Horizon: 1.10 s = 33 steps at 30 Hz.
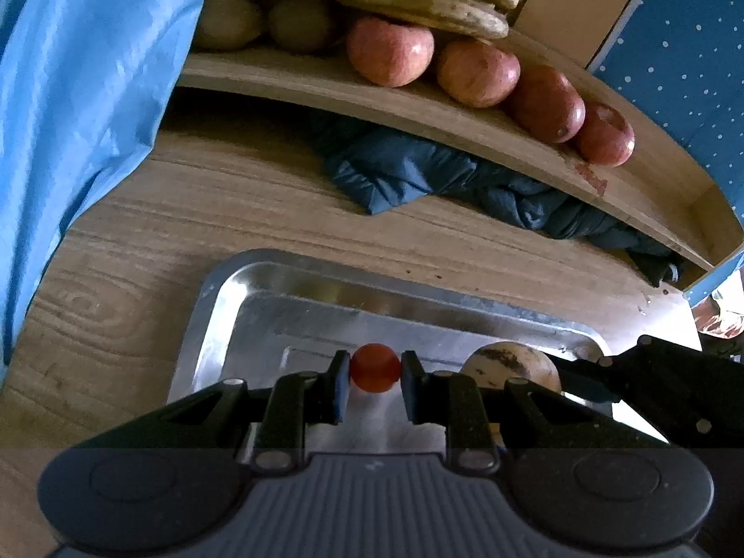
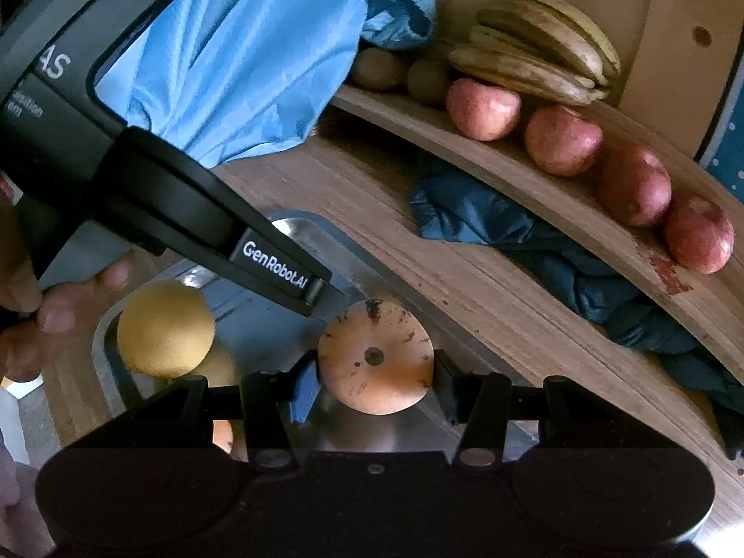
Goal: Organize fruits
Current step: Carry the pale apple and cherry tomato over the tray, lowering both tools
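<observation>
While both hand-held tools hang over the shiny rectangular metal tray (image 1: 223,307), each one grips a fruit. The left gripper (image 1: 375,383) has its jaws drawn narrow, its blue pads pressing either side of a small round red fruit (image 1: 375,367) above the tray floor. The right gripper (image 2: 375,383) stands at a medium spread, clamped on a round pale-orange fruit with dark specks (image 2: 375,357), stem scar facing the camera, above the tray's far edge. A round yellow-orange fruit (image 2: 165,328) sits over the tray's left part, beside the person's hand (image 2: 28,321) that carries the left tool.

Beyond the tray, on the wood-grain tabletop (image 1: 186,204), a crumpled dark blue cloth (image 1: 409,176) lies under a curved wooden shelf (image 1: 325,88). On that shelf, behind the tray, four red apples (image 1: 389,51) stand in a row touching one another, with a bunch of spotted yellow bananas (image 1: 418,0) behind them and two brown kiwi-like fruits (image 1: 228,21) further left. A light blue plastic sheet (image 1: 83,69) hangs left of the tray.
</observation>
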Available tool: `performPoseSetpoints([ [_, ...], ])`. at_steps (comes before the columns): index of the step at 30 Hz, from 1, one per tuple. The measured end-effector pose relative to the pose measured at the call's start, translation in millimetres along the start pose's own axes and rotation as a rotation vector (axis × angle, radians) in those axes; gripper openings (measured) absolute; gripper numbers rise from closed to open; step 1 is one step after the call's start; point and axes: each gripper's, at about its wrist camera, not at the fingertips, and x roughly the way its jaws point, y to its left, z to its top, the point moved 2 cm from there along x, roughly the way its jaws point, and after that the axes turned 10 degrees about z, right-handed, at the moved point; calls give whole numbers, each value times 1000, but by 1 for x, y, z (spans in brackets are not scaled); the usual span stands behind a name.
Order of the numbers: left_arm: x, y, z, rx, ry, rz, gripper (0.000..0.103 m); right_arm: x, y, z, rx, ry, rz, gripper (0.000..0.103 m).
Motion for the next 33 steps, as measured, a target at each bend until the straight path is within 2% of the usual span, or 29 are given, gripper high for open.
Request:
performPoseSetpoints([
  [33, 3, 8, -11, -11, 34, 48, 25, 13, 12, -10, -8, 43, 51, 52],
])
